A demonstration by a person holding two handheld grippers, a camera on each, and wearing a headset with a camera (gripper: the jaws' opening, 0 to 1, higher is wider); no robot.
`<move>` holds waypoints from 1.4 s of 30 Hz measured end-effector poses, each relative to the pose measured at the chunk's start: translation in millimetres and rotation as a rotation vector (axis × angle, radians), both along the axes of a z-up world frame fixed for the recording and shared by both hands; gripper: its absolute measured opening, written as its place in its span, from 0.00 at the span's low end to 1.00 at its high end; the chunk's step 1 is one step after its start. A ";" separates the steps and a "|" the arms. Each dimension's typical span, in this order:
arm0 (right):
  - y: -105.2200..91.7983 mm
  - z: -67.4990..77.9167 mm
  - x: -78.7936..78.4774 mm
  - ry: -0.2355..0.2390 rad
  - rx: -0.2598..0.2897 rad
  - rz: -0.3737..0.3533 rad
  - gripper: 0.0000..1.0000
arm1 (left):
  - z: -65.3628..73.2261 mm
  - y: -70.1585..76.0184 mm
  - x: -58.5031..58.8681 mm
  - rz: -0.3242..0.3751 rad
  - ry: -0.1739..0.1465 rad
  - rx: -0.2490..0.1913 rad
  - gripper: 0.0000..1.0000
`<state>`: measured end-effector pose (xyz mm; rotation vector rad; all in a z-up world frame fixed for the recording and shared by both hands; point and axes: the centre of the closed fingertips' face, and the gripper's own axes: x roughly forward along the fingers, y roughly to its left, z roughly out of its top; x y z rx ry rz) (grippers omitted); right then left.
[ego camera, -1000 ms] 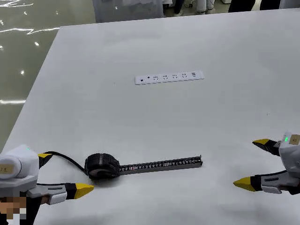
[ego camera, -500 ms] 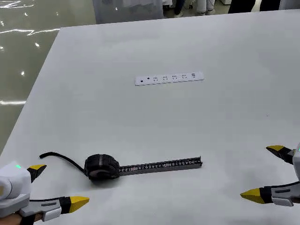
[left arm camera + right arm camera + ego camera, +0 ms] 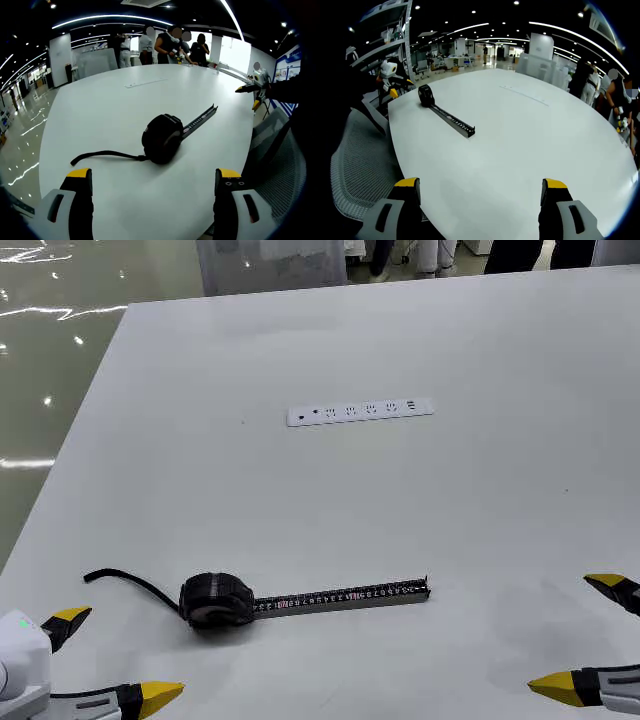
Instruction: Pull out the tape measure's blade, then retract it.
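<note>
While the tape measure (image 3: 216,600) lies on the white table (image 3: 430,500) near its front edge, neither claw touches it. Its blade (image 3: 345,595) is drawn out and runs along the table toward the right, with its hooked end lying free. A black strap (image 3: 128,581) trails from the other side of the tape measure and curls away to the left.

The left claw (image 3: 122,652) hangs at the lower left corner of the head view, near the tape measure and to the left of it. Its 2 yellow-tipped jaws are spread wide with nothing between them. In the left gripper view the tape measure sits ahead between the 2 jaws, apart from both, and the strap lies nearer the left-hand jaw.

The right claw (image 3: 572,632) is at the right edge of the head view, well apart from the blade's end. Its 2 jaws are likewise spread wide and hold nothing. In the right gripper view the blade points toward the camera, with bare table between its end and the jaws.

Farther back on the table lies a white power strip (image 3: 360,410), well apart from the tape measure. In the left gripper view, people (image 3: 167,50) stand beyond the far side of the table.
</note>
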<state>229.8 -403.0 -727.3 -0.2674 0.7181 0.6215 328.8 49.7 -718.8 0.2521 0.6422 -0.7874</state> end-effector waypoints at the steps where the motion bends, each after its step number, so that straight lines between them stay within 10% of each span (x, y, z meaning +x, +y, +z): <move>1: -1.0 -0.9 -0.1 0.001 -0.005 0.000 0.99 | -0.5 0.5 -0.7 -0.003 0.002 0.002 0.99; 42: -17.9 -2.2 -2.4 0.022 -0.037 -0.034 0.99 | 0.2 4.1 -0.1 0.004 0.011 0.000 0.99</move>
